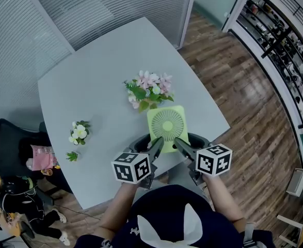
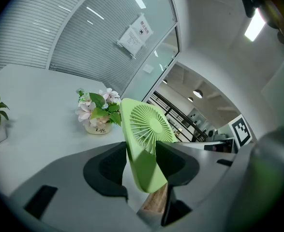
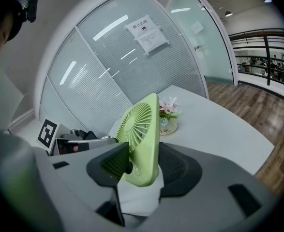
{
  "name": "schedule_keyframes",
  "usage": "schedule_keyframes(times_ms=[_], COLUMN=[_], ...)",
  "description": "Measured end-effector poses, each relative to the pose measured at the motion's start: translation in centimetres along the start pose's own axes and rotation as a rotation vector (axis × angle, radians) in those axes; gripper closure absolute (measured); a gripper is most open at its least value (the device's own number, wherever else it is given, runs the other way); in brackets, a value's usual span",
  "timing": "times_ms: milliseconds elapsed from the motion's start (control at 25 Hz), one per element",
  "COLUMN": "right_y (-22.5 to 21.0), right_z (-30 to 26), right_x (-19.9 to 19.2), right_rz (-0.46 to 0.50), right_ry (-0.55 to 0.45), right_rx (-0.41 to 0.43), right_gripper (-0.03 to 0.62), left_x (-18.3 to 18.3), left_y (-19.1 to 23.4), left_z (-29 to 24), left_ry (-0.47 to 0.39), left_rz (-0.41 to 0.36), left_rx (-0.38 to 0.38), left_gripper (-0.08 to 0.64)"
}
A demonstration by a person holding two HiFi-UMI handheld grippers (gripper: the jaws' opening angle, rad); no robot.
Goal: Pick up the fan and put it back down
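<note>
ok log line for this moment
fan: gripped at both lower corners | left gripper: shut on fan | right gripper: shut on fan

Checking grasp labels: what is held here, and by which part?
The fan, by both grippers: the left gripper clamps its lower left corner, the right gripper its lower right corner.

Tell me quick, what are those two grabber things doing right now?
The left gripper: closed on the green fan.
The right gripper: closed on the same green fan.
</note>
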State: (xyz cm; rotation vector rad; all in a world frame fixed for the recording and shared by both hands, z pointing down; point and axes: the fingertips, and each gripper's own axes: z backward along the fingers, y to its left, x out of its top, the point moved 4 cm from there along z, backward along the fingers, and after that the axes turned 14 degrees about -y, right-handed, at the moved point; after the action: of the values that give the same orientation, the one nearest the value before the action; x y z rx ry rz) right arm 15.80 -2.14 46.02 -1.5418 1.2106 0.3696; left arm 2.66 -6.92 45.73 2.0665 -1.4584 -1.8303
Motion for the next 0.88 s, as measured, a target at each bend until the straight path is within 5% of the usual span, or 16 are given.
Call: schedule_keyframes(times_ms=[880], right_y=[-4.4], right_z=[-0.2], right_x=[-1.0], right_rz=[-0.022], right_ry=[0.08], right_rx=[0.022], right_gripper=[0.397], left_x=[-2.8], left_y=[-0.5], left_z=[-3.1], left_ry=[0.061], left_rz=[0.008], left_rx=[0.071], left_gripper=[0.365])
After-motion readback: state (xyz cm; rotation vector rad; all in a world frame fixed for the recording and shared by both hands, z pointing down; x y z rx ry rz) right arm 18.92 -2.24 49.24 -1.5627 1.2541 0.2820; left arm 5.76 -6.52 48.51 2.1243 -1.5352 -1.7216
